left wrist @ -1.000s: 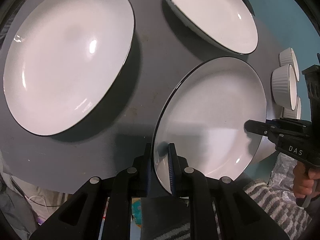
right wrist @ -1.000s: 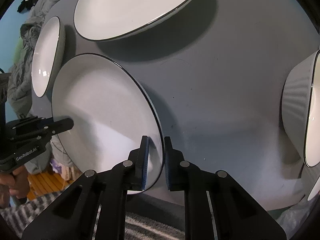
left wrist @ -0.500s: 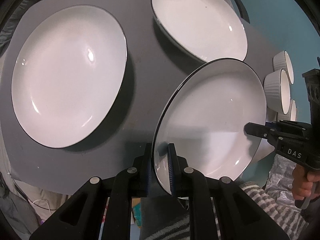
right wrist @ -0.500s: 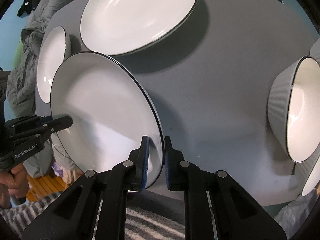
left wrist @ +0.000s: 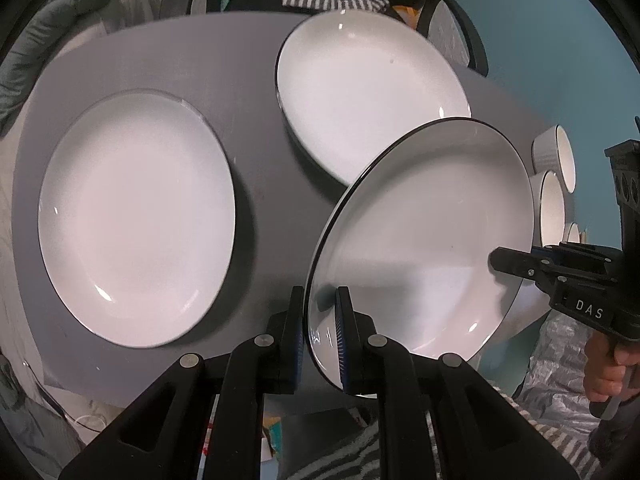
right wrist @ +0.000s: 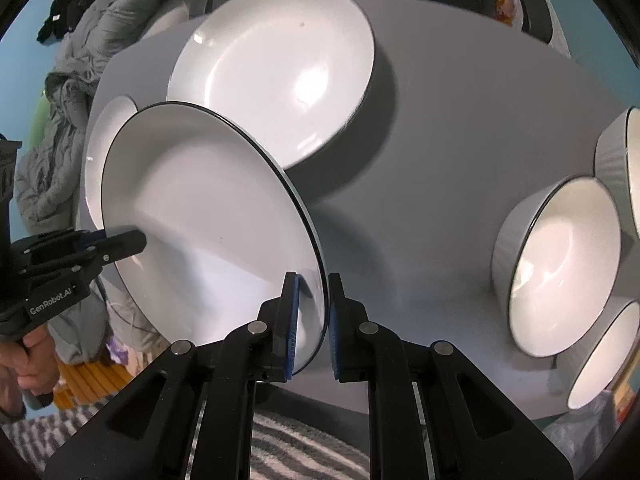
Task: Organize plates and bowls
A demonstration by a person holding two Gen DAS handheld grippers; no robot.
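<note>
The lifted plate (left wrist: 420,240) hangs in the air above the near edge of the grey worktop (left wrist: 248,92), tilted, and it is carried by both grippers at the same time. The left gripper (left wrist: 320,332) has its jaws clamped on the plate's near-left rim, and the right gripper (right wrist: 310,320) has its jaws clamped on the opposite rim.

The grip is only on the thin edge at two places, so I think the first danger is slipping. The glaze looks smooth, and if one hand turns or pulls faster than the other, the rim can slide out of the pads and the plate can fall on the worktop or past its near edge to the floor.

The second danger is collision. The far plate (left wrist: 372,96) lies just behind the lifted one, and the left plate (left wrist: 136,216) lies flat near it on the worktop. If the lifted plate comes down while it is tilted, its low edge can hit one of these rims first and chip it.

On the right side stand the bowls (right wrist: 560,268), near each other. A wide swing of the right gripper toward them can knock one over.

If the target is the left plate, I judge that the two hands must level the plate before they lower it, otherwise it lands off centre and rocks.
</note>
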